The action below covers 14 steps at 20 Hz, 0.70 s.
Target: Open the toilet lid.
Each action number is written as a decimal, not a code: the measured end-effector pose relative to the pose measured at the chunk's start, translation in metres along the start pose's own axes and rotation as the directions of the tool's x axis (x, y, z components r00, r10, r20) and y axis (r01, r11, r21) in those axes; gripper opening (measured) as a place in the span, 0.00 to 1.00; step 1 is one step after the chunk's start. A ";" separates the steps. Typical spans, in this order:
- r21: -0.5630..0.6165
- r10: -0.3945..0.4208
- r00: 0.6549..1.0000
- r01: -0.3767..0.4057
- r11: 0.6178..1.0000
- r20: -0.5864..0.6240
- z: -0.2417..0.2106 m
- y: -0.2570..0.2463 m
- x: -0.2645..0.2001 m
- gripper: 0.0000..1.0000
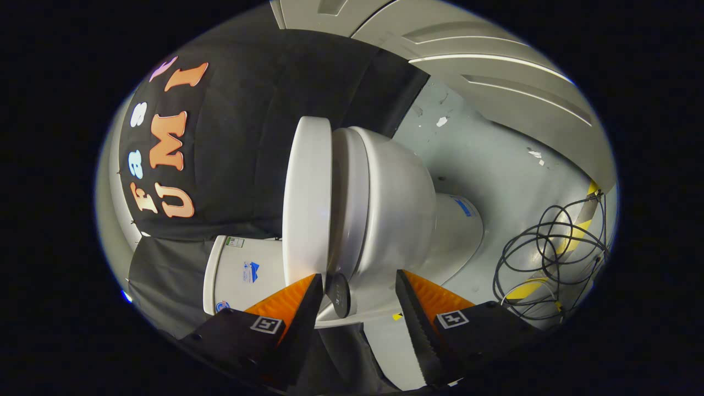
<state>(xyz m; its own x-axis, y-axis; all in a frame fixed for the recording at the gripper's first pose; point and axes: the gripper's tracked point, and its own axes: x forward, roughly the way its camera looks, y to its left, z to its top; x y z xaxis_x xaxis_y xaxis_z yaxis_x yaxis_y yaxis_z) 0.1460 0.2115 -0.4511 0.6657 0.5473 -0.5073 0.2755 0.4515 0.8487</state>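
The view is rolled on its side, so the white toilet (396, 209) lies sideways just ahead of the fingers. Its lid (308, 192) is a flat white slab lying down on the seat (346, 198), with a thin seam between them. The bowl and pedestal (456, 220) are on the far side of the seat from the lid. My gripper (357, 278) is open with nothing held. One fingertip (314, 283) is close to the lid's near edge, the other (400, 278) is by the bowl. A small black round part (338, 294) sits between them at the seat's edge.
The white tank (242, 269) stands behind the lid, against the black cloth wall (264, 110). A tangle of black cables (550, 253) lies on the grey floor (495, 165) beside yellow-black tape (575, 234). A grey panelled door (495, 71) is beyond the floor.
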 end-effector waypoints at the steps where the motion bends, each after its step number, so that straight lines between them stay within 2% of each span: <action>1: -0.006 0.007 1.000 -0.007 1.000 0.003 0.001 0.001 0.000 0.85; 2: -0.010 0.017 1.000 -0.017 1.000 0.003 0.002 0.003 -0.001 0.85; 4: -0.022 0.020 1.000 -0.020 1.000 0.003 0.001 0.003 0.001 0.77; 6: -0.012 0.034 0.999 -0.034 0.999 -0.001 0.002 0.006 0.001 0.74; 10: -0.015 0.032 0.999 -0.032 0.999 -0.016 0.000 0.004 0.008 0.56; 13: 0.010 0.056 0.998 -0.056 0.998 -0.021 0.000 0.007 0.009 0.55; 14: -0.006 0.063 0.998 -0.063 0.998 -0.012 0.002 0.011 0.007 0.43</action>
<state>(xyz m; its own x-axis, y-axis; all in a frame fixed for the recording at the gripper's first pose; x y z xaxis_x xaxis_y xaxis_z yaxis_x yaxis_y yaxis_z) 0.1552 0.2194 -0.4449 0.6732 0.5833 -0.4544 0.2289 0.4199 0.8782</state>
